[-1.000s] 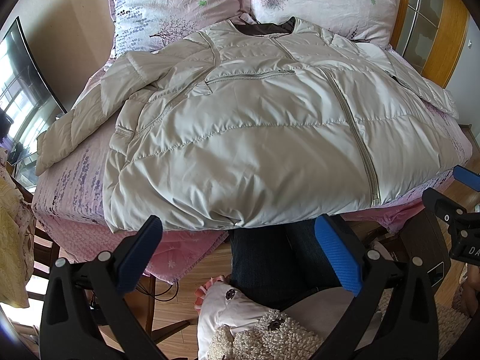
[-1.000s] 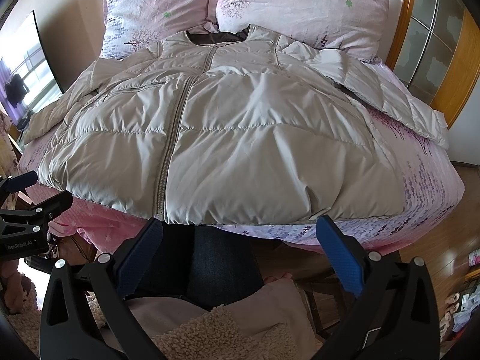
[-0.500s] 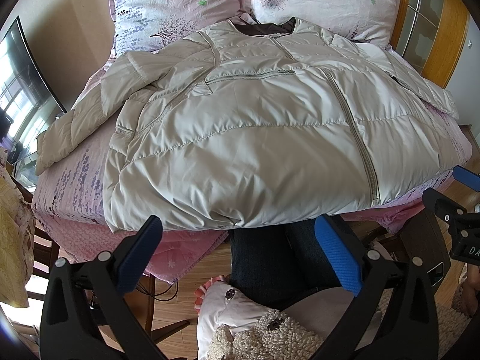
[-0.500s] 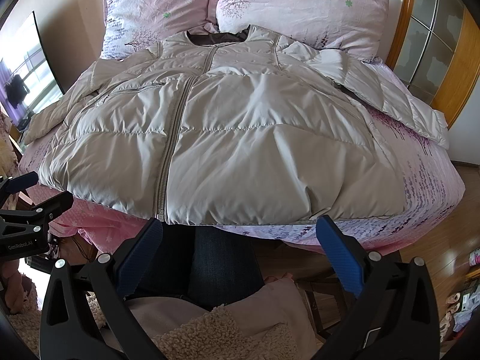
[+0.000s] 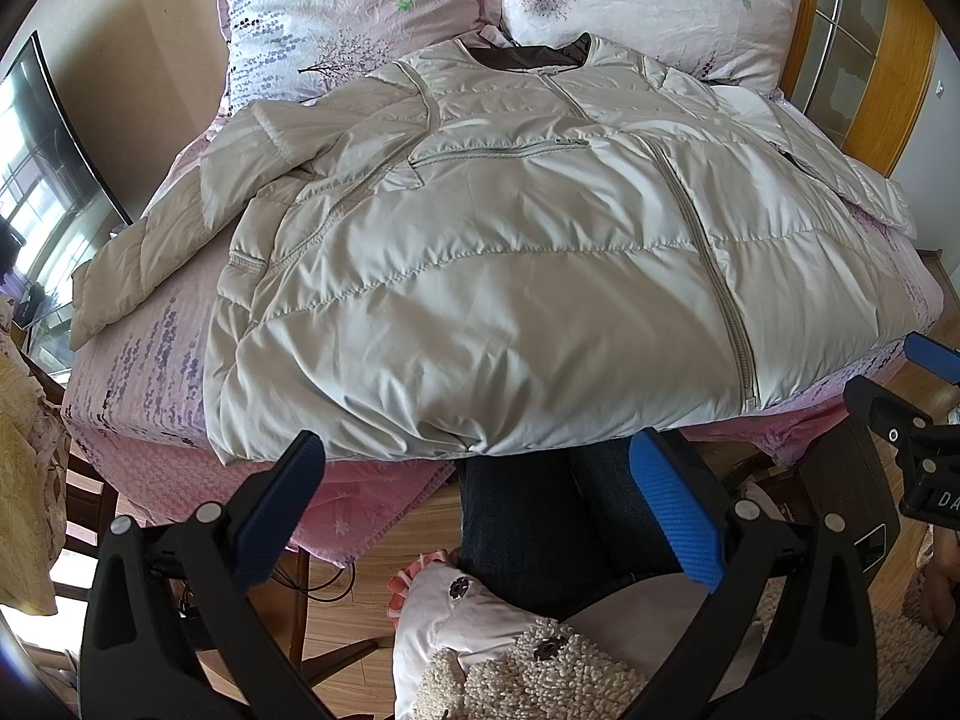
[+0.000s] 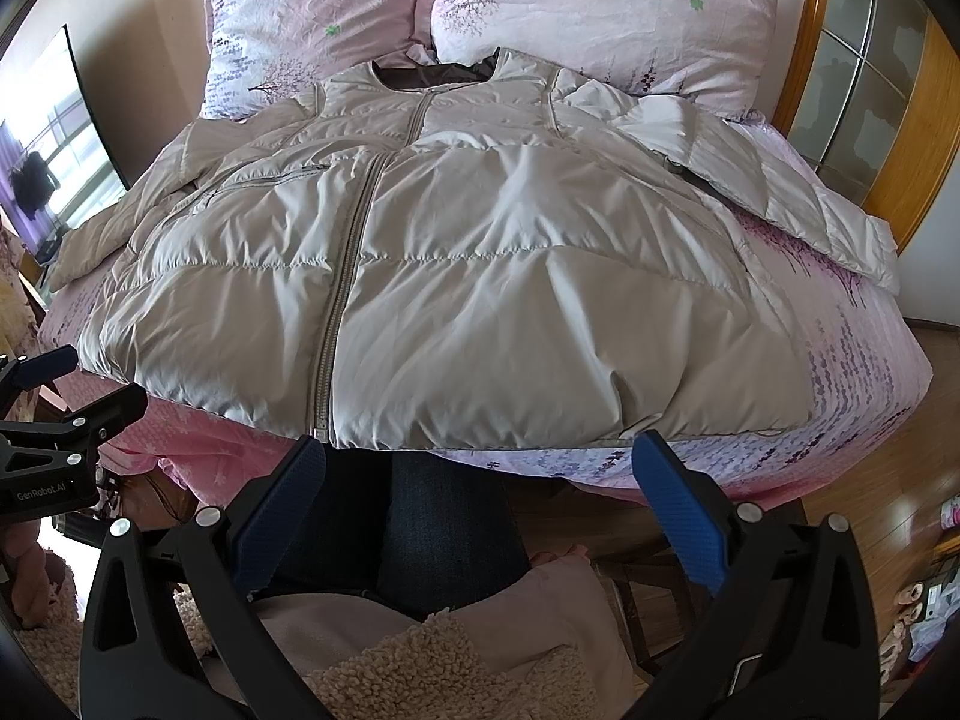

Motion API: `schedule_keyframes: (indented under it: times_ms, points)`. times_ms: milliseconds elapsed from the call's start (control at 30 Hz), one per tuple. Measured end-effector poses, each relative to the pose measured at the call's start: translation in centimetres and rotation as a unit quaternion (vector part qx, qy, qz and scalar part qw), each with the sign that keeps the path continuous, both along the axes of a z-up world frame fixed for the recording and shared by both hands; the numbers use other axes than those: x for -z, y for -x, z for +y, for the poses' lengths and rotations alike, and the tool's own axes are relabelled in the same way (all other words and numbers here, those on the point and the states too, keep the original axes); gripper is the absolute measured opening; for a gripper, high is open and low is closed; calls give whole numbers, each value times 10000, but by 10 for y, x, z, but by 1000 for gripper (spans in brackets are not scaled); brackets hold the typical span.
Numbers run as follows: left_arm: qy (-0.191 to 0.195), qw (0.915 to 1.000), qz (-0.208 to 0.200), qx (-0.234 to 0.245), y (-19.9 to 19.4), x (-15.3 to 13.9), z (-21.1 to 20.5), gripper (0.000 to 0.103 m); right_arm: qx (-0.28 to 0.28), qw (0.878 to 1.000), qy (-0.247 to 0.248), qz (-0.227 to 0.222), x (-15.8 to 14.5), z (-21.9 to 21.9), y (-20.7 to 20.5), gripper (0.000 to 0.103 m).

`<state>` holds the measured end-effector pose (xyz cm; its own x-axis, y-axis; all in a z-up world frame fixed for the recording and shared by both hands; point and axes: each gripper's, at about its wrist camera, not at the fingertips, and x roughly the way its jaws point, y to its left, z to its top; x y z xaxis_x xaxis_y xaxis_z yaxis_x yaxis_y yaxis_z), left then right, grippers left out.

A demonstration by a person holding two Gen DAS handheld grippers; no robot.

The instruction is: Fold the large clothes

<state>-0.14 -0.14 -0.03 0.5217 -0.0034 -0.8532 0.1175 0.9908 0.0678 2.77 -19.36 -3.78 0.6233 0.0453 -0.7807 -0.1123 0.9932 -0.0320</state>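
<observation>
Jacket [image 5: 510, 276] covers the bed [image 5: 138, 360]; pillows [image 6: 600, 6] block its far end.

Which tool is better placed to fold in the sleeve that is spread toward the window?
Left. The left tool hangs open nearer that sleeve; the right tool sits past the zipper.

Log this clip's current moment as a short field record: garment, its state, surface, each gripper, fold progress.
garment: beige puffer jacket
state: spread flat, front up, zipped, both sleeves out to the sides
surface: bed with pink floral sheet, two pillows behind the collar
left gripper: open, empty, short of the hem
right gripper: open, empty, short of the hem
person: legs in dark jeans at the bed's near edge
fold progress: none visible yet
</observation>
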Motion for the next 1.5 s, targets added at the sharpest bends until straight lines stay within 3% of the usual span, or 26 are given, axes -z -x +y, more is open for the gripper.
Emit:
schedule_keyframes:
  times_ms: [500,700,867,1000,1067,1167,1267,1367,1433,1500]
  points:
    - [85,10000,28,-13,-1,0,2,101,30,9999,-166,25,2,-3,-1,102]
    - [368,9990,49,246,0,3,-2,101,162,9991,-281,-281,-9,-19,-10,102]
    - [505,9980,-58,383,-6,-2,-2,101,436,9912,-1076,-634,-27,-64,-35,102]
    - [495,9980,-300,250,-16,-11,6,101,1114,9675,-2151,-731,-31,-126,-67,102]
    - [559,9960,-699,2,-25,-21,17,101,1469,9524,-2563,-751,-30,-155,-82,102]
    - [692,9927,-975,-142,-41,-28,29,101,2038,9177,-3327,-745,-23,-205,-106,102]
    - [713,9936,-851,-228,-62,-28,37,101,2566,8852,-3809,-738,-14,-248,-125,90]
    - [1144,9913,-509,-402,-90,-24,54,101,3248,8505,-4078,-701,1,-291,-141,79]
    - [1287,9897,-395,-480,-104,-21,61,101,3485,8369,-4162,-701,9,-310,-148,73]
    - [1195,9905,-405,-541,-116,-20,63,101,3713,8251,-4208,-660,16,-327,-156,70]
